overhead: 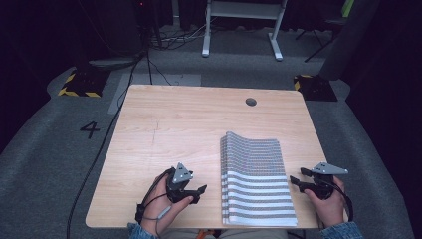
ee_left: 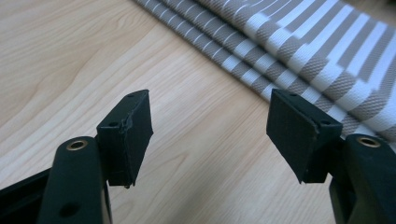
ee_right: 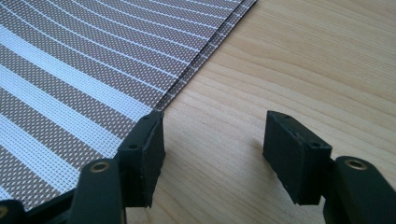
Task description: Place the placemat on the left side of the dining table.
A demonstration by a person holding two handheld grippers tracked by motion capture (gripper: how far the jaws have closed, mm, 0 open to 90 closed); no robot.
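A folded grey-and-white striped cloth [overhead: 256, 177] lies on the wooden table [overhead: 174, 124], right of the middle and reaching the near edge. My left gripper [overhead: 199, 193] rests just left of the cloth, jaws open with bare wood between them; the cloth's layered folded edge [ee_left: 280, 51] runs across ahead of it. My right gripper [overhead: 297, 180] sits at the cloth's right edge, open, with one fingertip [ee_right: 144, 149] against the cloth's border [ee_right: 187, 77] and only table between the jaws. A hand holds each gripper.
A round cable hole [overhead: 251, 102] is in the table's far right part. Beyond the table are grey carpet, a floor marking "4" [overhead: 89, 129], cables, a white desk frame [overhead: 244, 30] and yellow-black striped bases [overhead: 79, 82].
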